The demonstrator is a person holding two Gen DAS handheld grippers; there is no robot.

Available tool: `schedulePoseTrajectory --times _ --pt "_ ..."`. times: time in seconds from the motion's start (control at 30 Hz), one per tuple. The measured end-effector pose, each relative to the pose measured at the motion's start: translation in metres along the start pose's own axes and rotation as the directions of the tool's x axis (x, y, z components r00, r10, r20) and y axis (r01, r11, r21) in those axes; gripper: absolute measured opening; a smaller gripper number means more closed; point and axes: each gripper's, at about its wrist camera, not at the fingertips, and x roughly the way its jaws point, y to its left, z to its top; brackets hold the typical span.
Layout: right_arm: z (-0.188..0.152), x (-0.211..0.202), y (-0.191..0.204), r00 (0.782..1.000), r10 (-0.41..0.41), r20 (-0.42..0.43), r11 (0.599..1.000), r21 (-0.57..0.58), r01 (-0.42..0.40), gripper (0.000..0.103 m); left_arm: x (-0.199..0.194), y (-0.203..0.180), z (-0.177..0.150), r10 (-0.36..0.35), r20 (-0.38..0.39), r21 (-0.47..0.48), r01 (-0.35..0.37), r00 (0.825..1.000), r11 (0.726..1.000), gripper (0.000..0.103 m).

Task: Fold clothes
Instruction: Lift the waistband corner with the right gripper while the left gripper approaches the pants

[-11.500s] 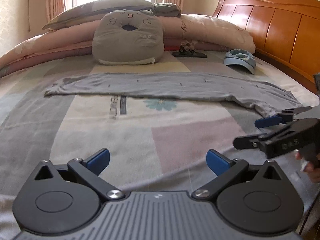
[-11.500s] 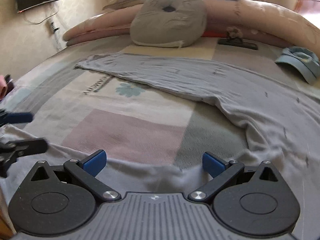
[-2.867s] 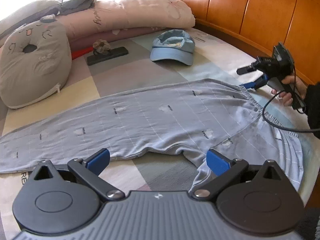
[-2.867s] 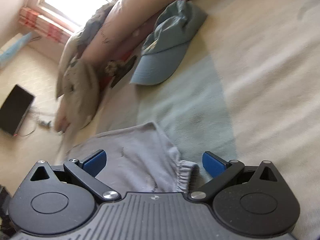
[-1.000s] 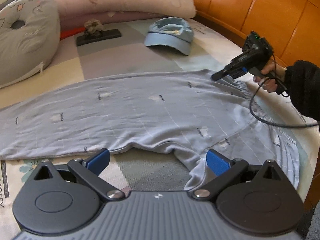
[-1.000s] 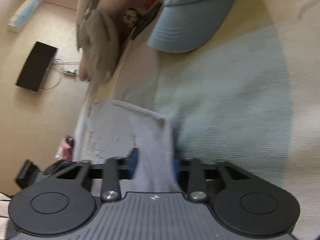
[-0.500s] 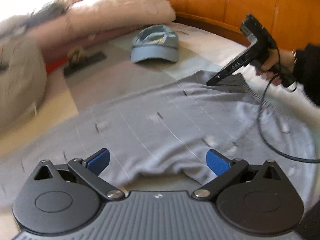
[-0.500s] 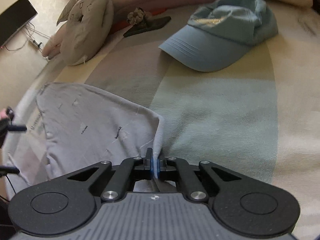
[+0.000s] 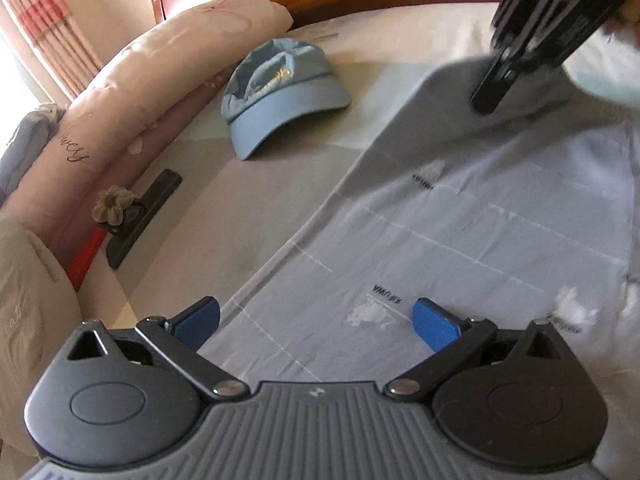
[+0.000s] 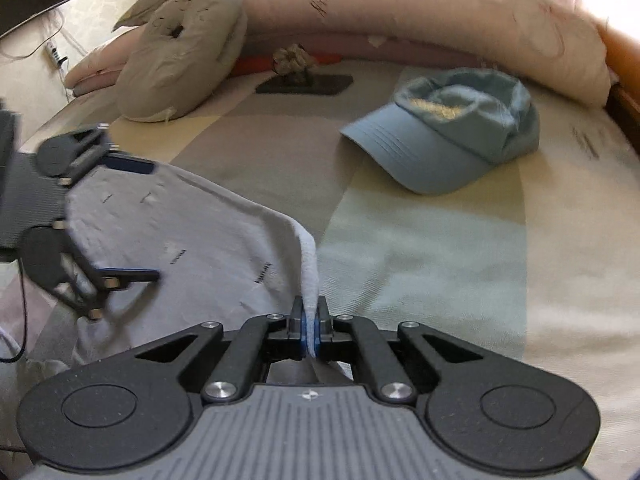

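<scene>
Small dark brand prints dot my grey garment [image 9: 460, 240], upside down and too small to make out. Cursive script runs along the pink quilt roll [image 9: 120, 92] at ten o'clock, also illegible.

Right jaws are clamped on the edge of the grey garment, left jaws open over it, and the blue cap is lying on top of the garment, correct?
Not quite. The blue cap lies on the bedsheet, apart from the grey garment, as the right wrist view shows. The rest holds.
</scene>
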Motion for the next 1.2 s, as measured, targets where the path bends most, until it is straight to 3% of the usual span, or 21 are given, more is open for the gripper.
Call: schedulePoseTrajectory --times 0.37,0.6,0.77,0.83,0.97,1.2 --pt "-0.012 -0.04 0.063 1.0 -0.005 0.031 0.986 -0.165 0.01 0.004 0.001 0.003 -0.004 0.036 0.035 0.051 -0.038 0.999 0.998 0.102" --pt "-0.035 -0.065 0.097 0.999 0.051 0.001 0.969 -0.241 -0.05 0.004 0.006 -0.003 -0.004 0.09 0.08 0.105 -0.098 0.993 0.99 0.102" --pt "-0.049 -0.065 0.104 1.0 -0.008 -0.009 0.965 -0.263 0.006 0.005 0.006 -0.009 -0.005 0.113 0.095 0.164 -0.128 0.989 0.978 0.102" --pt "-0.053 -0.065 0.107 0.999 -0.049 0.004 0.955 -0.291 0.048 0.011 0.007 -0.009 -0.004 0.116 0.09 0.163 -0.129 0.989 0.978 0.102" --pt "-0.058 -0.055 0.121 0.986 -0.162 0.021 0.864 -0.48 0.153 0.038 0.007 -0.009 -0.005 0.113 0.087 0.142 -0.125 0.99 0.982 0.102" --pt "-0.069 -0.015 0.142 0.96 -0.279 -0.009 0.626 -0.76 0.175 0.039 0.006 -0.008 -0.007 0.108 0.09 0.129 -0.119 0.99 0.984 0.102"
